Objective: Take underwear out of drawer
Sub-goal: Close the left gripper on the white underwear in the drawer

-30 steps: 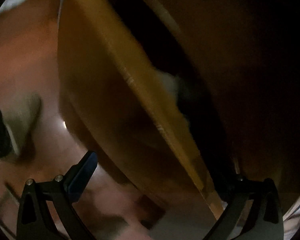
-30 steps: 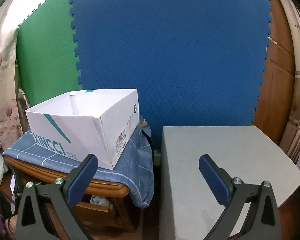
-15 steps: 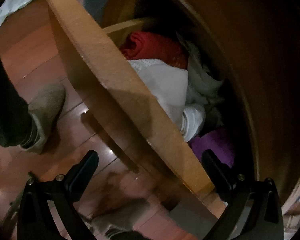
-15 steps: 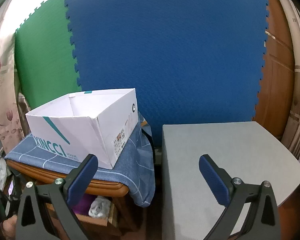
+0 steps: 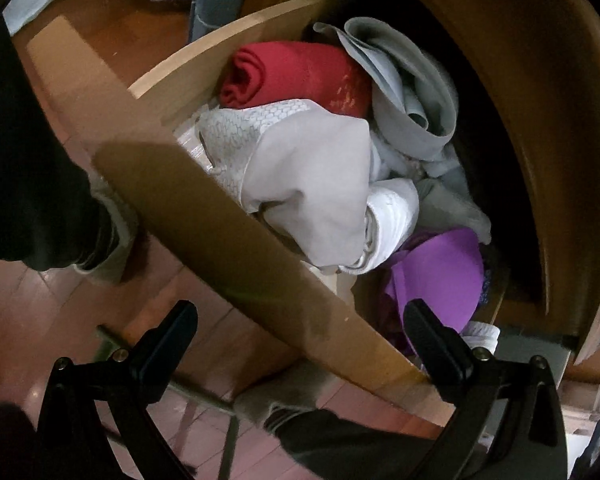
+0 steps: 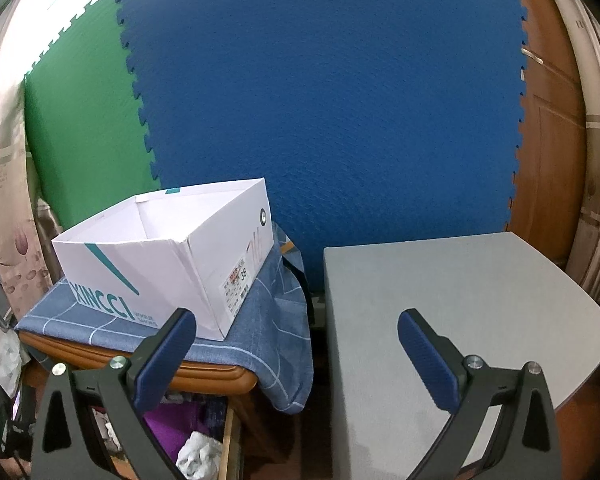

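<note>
Drawer (image 5: 228, 216) stood open, underwear (image 5: 312, 192) heaped inside.
Left hand-held gripper (image 5: 300, 320) gaped apart, empty; next, a reach in.

Matt raw wood on the drawer (image 5: 220, 216); soft cloth for the underwear (image 5: 312, 184); glossy floor (image 5: 52, 312). Smooth white cardboard box (image 6: 172, 256), woven tablecloth (image 6: 276, 320), textured foam mat (image 6: 320, 100), matt grey counter (image 6: 440, 280).

Your right tool (image 6: 296, 346) hangs with jaws wide apart and empty, facing a white box (image 6: 160, 256) on a blue cloth (image 6: 268, 320), a grey desk (image 6: 452, 304) beside it, purple fabric (image 6: 172, 428) in the open drawer (image 6: 230, 436) below.
</note>
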A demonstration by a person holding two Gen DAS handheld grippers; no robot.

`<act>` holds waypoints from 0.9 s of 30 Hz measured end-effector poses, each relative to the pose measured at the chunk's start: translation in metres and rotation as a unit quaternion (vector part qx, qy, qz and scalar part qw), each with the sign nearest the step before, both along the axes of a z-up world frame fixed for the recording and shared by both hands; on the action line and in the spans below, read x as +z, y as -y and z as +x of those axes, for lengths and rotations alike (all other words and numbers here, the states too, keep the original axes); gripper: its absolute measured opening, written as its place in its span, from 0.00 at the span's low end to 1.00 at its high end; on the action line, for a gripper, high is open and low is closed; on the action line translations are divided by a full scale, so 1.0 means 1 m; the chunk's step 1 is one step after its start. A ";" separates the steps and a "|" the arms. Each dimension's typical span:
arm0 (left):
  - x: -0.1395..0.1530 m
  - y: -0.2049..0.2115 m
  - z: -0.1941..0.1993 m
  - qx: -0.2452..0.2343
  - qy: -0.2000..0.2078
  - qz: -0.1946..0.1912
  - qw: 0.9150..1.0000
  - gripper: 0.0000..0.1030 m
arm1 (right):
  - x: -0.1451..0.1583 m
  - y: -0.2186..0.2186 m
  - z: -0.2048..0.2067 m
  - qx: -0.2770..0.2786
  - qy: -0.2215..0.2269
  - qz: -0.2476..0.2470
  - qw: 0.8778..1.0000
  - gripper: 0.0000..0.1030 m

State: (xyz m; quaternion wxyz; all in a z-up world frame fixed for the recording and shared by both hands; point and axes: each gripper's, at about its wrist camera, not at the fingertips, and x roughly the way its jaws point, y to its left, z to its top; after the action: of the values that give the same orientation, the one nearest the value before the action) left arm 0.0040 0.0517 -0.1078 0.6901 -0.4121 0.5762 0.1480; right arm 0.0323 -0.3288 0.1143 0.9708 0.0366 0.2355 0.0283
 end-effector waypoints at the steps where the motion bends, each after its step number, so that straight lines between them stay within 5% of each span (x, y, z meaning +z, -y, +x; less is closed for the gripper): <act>1: -0.005 0.001 -0.006 -0.006 -0.003 -0.001 1.000 1.00 | 0.000 0.000 0.000 0.000 0.000 0.001 1.000 1.00; 11: -0.010 -0.023 -0.028 -0.028 -0.066 -0.015 0.997 1.00 | -0.001 0.005 -0.001 -0.002 0.000 0.016 1.000 1.00; 18: -0.009 -0.031 -0.029 -0.025 -0.067 -0.026 0.997 1.00 | -0.001 0.005 0.000 -0.003 -0.002 0.017 1.000 1.00; 22: 0.003 -0.031 -0.021 -0.071 -0.044 0.021 0.996 0.99 | -0.001 0.005 0.000 -0.003 -0.002 0.020 1.000 1.00; 27: 0.020 -0.042 -0.029 -0.073 -0.041 0.035 0.996 0.98 | -0.002 0.004 -0.001 -0.002 -0.001 0.018 1.000 1.00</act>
State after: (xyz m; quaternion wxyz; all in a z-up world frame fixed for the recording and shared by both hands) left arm -0.0250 0.0939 -0.0875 0.6886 -0.3383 0.6272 0.1338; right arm 0.0315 -0.3333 0.1128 0.9698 0.0542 0.2357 0.0307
